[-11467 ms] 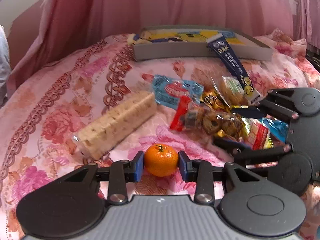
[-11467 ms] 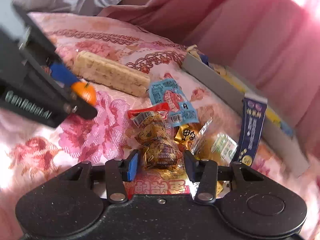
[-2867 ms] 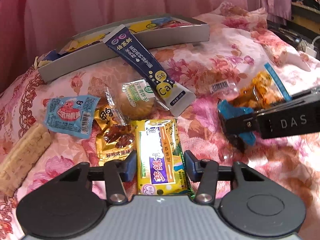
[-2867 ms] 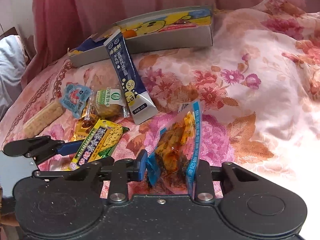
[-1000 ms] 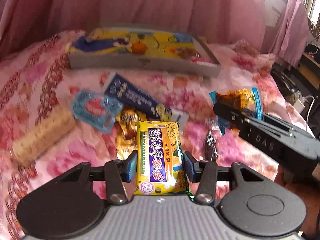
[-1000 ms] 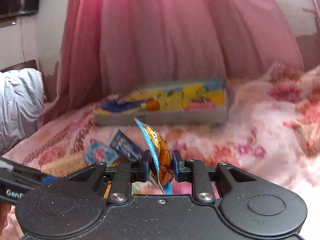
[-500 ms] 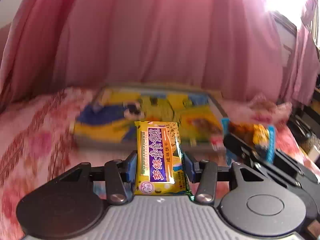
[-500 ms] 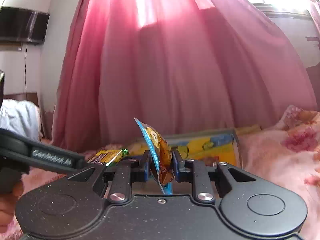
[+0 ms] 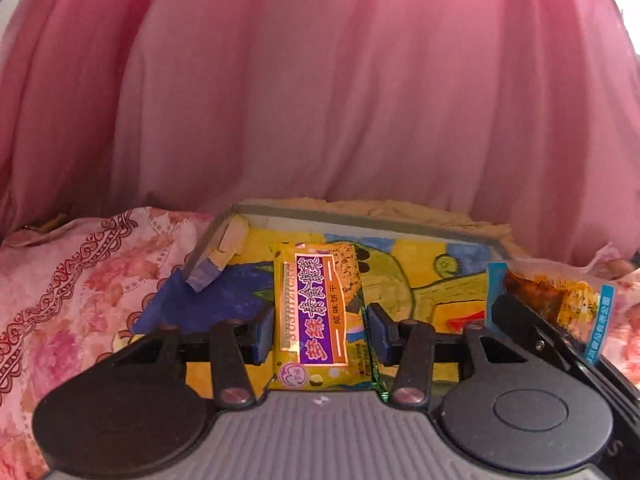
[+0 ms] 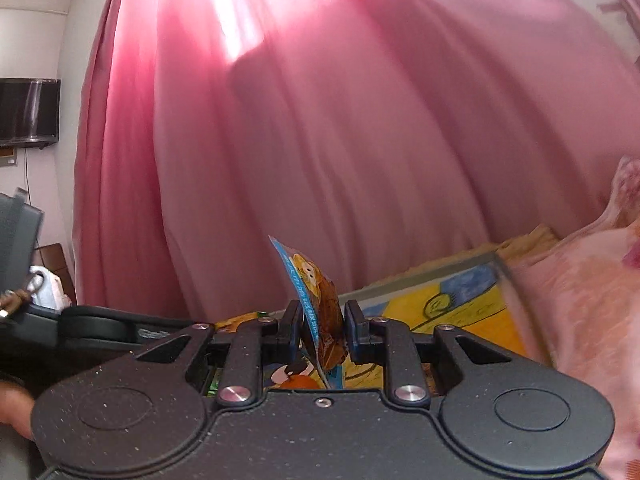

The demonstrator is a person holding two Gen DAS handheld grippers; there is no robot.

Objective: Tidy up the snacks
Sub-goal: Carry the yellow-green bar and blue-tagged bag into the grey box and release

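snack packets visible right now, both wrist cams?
2. A yellow biscuit packet sits in the left gripper; a blue-edged clear packet in the right gripper. Both hang over the box; others may be hidden below.

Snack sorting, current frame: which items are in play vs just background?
In play:
- left gripper, shut on yellow cracker packet
- right gripper, shut on blue-edged snack bag
- open cartoon-print box, below both

Background:
- pink curtain
- floral bedspread
- dark wall-mounted object
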